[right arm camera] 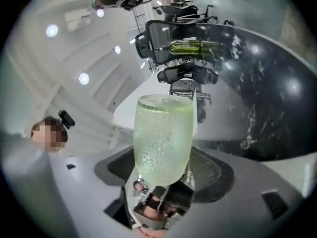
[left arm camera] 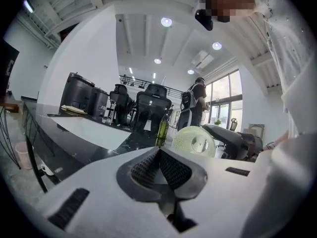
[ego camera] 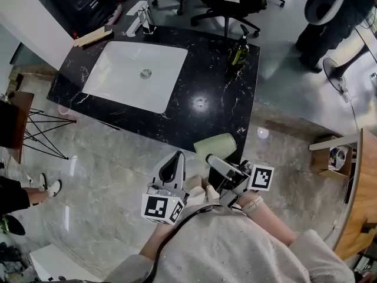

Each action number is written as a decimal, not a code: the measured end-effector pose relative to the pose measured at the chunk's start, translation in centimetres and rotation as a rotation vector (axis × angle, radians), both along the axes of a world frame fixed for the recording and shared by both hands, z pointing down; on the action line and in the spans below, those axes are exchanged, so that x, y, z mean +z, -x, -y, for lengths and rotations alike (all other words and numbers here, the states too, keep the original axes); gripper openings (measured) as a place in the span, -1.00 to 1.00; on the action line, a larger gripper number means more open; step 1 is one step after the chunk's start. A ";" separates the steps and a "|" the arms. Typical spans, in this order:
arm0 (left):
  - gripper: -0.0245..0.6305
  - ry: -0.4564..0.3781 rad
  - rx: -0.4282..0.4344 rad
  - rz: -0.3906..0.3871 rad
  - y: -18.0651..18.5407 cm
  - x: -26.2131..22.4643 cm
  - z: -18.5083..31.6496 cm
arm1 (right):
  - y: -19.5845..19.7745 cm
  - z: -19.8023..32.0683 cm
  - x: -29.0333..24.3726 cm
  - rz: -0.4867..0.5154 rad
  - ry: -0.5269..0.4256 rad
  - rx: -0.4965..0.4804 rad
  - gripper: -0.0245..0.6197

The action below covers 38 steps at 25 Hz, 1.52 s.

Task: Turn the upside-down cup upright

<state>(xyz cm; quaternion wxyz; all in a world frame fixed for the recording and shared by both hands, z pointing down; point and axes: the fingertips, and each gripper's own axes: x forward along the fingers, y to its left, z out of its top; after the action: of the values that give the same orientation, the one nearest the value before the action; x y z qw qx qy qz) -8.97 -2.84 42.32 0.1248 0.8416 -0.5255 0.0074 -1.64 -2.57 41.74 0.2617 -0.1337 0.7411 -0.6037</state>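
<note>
Black veined marble made up the surface (ego camera: 206, 81), with a white rectangular sink basin (ego camera: 118, 69) sunk into it. A dark green glass pump bottle (ego camera: 238, 50) stood to the right of the basin, at the far edge of the surface.

The pale green, dimpled plastic cup (ego camera: 216, 144) was off the surface. It hung in the air on the near right of the basin, by the front edge and close to the person's body. The right tongs (ego camera: 213, 158) pinched it by one end, and it lay roughly on its side.

The left tongs (ego camera: 172, 164) were pressed together with nothing between them. They were held idle nearer the person than the basin, just left of the cup.

I judged the step to be the turn itself, with the cup lifted but not yet upright. The next move called for rolling the right wrist until the mouth faced up. After that the cup would need lowering onto bare surface right of the basin, with the tongs spread only once it stood flat.

Several things were hard to read. In the right gripper view the cup (right arm camera: 162, 138) covered the pads, so their exact hold was hidden. The left gripper view showed a round end face of the cup (left arm camera: 193, 142), probably its base, though I could not be sure. The person's torso cut off the lower parts of both tongs in the head view.
</note>
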 end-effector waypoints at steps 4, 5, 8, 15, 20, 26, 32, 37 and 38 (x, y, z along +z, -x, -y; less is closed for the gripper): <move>-0.91 0.004 0.013 0.009 0.3 0.1 -0.1 | 0.1 0.0 0.1 0.305 0.087 0.005 0.15; -0.91 0.005 0.016 0.012 0.3 0.1 -0.1 | 0.1 0.1 0.3 0.369 0.111 0.014 0.15; -0.91 0.007 0.021 0.024 0.6 0.0 -0.4 | 0.1 0.4 0.9 0.509 0.165 0.039 0.15; -0.91 0.019 0.008 0.053 1.9 0.1 -1.0 | -0.3 0.7 1.3 0.710 0.212 0.136 0.15; -0.91 0.033 0.022 0.066 2.1 0.3 -1.4 | -1.2 0.9 1.5 0.882 0.202 0.184 0.15; -0.91 0.048 0.049 0.074 2.0 1.0 -1.9 | -2.1 2.1 1.4 1.160 0.237 0.239 0.15; -0.91 0.067 0.061 0.096 2.2 1.6 -2.3 | -2.9 2.8 1.4 1.354 0.215 0.261 0.15; -0.91 0.072 0.059 0.102 2.3 1.6 -2.4 | -3.8 3.0 1.4 1.458 0.188 0.253 0.15; -0.91 0.072 0.059 0.102 2.3 1.6 -2.3 | -3.9 3.0 1.4 1.471 0.185 0.254 0.15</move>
<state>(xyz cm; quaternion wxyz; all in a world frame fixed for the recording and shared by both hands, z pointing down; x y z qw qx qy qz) -11.30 -0.50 43.87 0.1276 0.8503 -0.5054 0.0727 2.25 -5.53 43.16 0.7448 0.1983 0.3001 -0.5621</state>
